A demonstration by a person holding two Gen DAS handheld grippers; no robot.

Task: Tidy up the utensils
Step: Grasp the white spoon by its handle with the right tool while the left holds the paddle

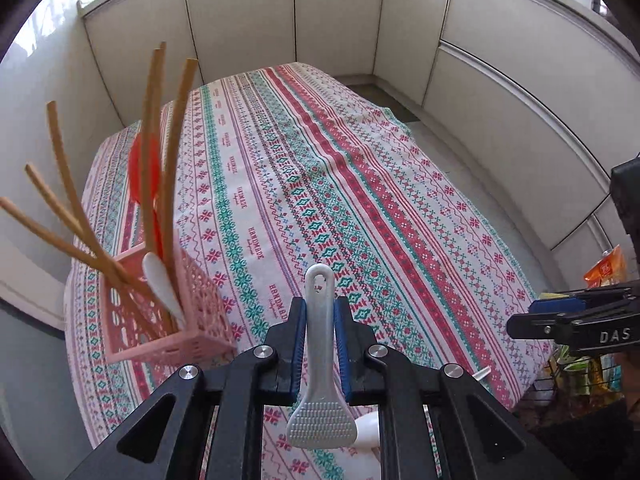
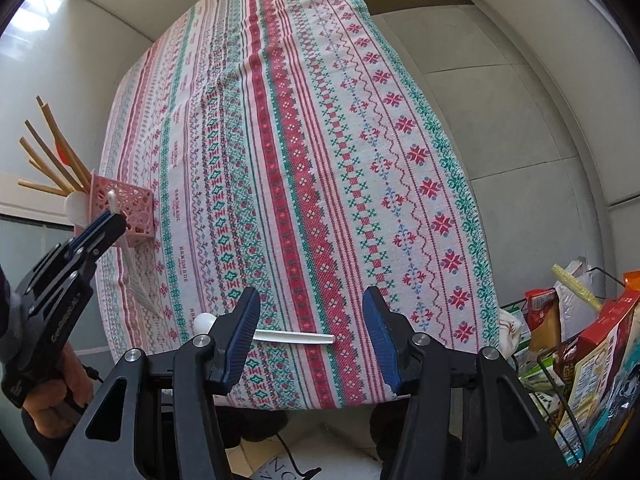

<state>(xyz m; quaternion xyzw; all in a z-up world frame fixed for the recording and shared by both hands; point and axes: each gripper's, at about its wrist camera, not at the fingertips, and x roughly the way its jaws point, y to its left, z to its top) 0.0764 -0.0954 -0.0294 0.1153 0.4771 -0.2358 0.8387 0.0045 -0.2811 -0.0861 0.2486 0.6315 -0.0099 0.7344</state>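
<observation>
My left gripper (image 1: 320,312) is shut on a white rice paddle (image 1: 320,360), handle pointing forward, held above the table near the front edge. A pink lattice utensil basket (image 1: 168,320) stands to its left, holding several wooden chopsticks (image 1: 160,140), a red utensil and a white spoon (image 1: 160,284). In the right wrist view the basket (image 2: 128,212) is at far left with the left gripper (image 2: 108,220) beside it. My right gripper (image 2: 310,316) is open above a white spoon (image 2: 280,336) lying on the tablecloth near the front edge.
The table carries a striped patterned cloth (image 2: 300,140). A wire basket of snack packages (image 2: 580,352) stands to the right of the table. White cabinets (image 1: 500,80) surround the table closely at back and right.
</observation>
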